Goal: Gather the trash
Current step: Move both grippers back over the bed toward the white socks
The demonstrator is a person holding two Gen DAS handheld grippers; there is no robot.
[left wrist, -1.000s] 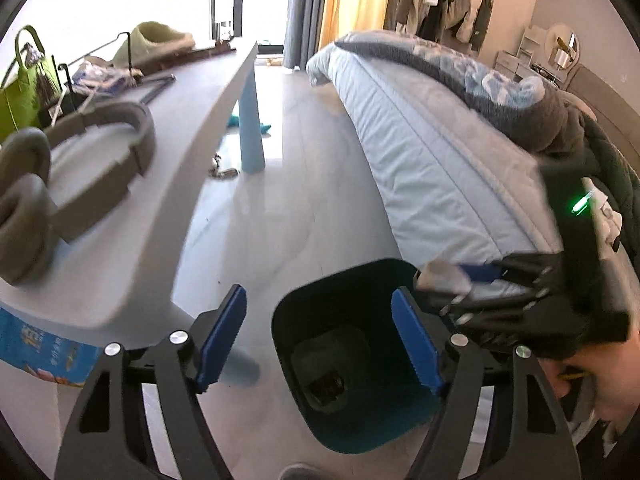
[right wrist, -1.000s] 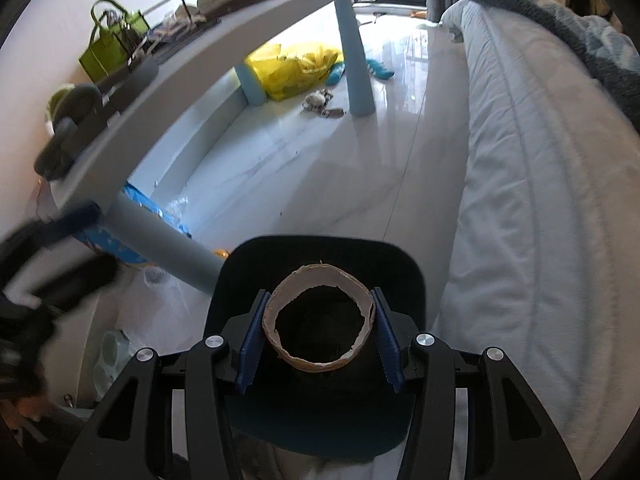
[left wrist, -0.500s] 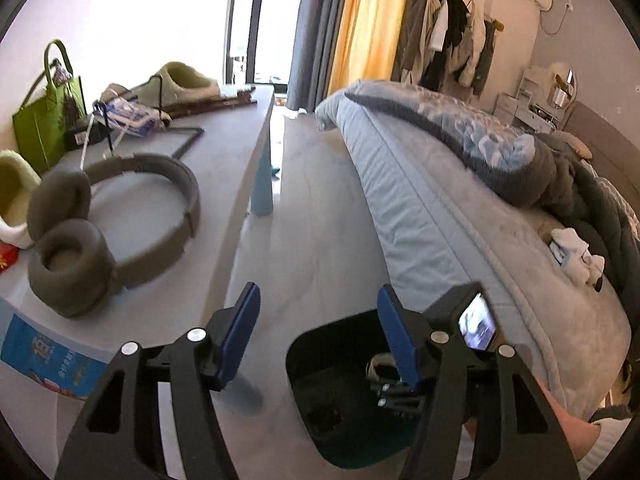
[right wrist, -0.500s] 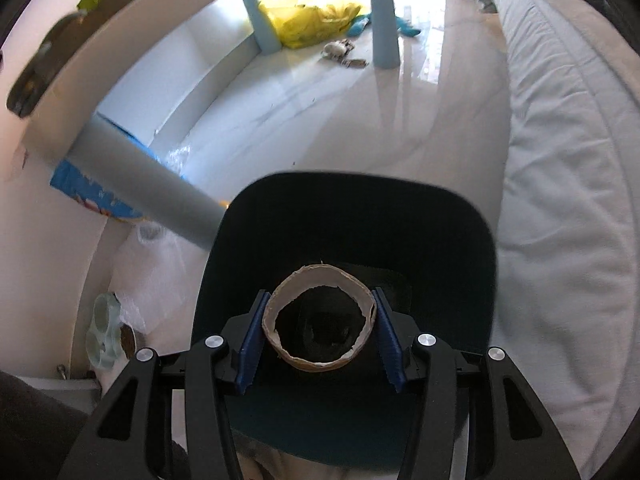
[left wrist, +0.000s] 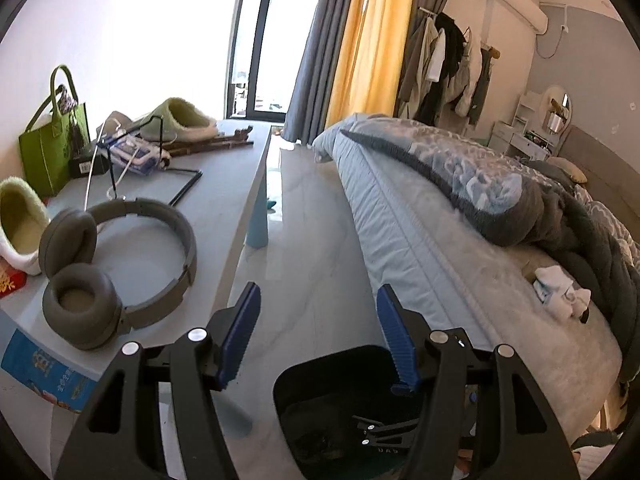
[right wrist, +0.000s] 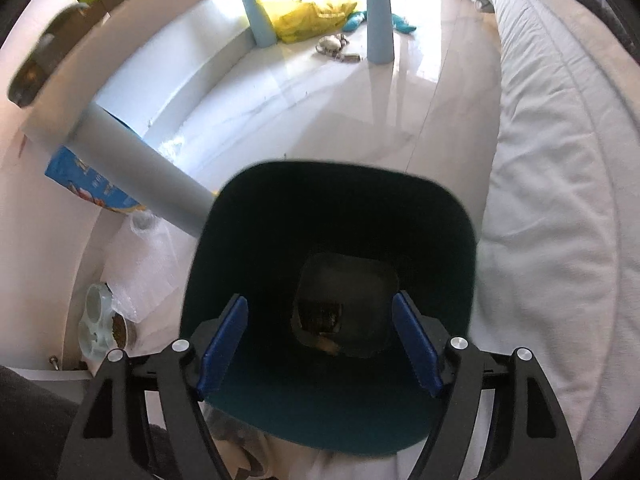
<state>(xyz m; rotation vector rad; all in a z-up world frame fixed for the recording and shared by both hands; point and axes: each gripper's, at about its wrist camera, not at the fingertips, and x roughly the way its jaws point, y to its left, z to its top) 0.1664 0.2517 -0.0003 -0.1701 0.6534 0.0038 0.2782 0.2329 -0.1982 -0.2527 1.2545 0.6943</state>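
A dark teal trash bin (right wrist: 332,208) stands on the floor between the table and the bed; it also shows in the left wrist view (left wrist: 320,376). My right gripper (right wrist: 320,344) is open and empty, right over the bin's mouth. A brown cardboard ring (right wrist: 322,320) lies at the bin's bottom. My left gripper (left wrist: 318,336) is open and empty, held above the floor beside the table's edge, with the bin below it. Part of the right gripper's body (left wrist: 380,432) shows over the bin.
A grey table (left wrist: 224,200) holds grey headphones (left wrist: 120,256), green slippers (left wrist: 180,120), a green bag (left wrist: 52,148) and small items. The bed (left wrist: 460,264) with a blanket and white socks (left wrist: 560,296) lies to the right. A yellow bag (right wrist: 312,20) and pet bowls (right wrist: 100,320) are on the floor.
My right gripper opened and let go of the cardboard ring, which now lies in the bin. My left gripper rose and tilted up toward the room.
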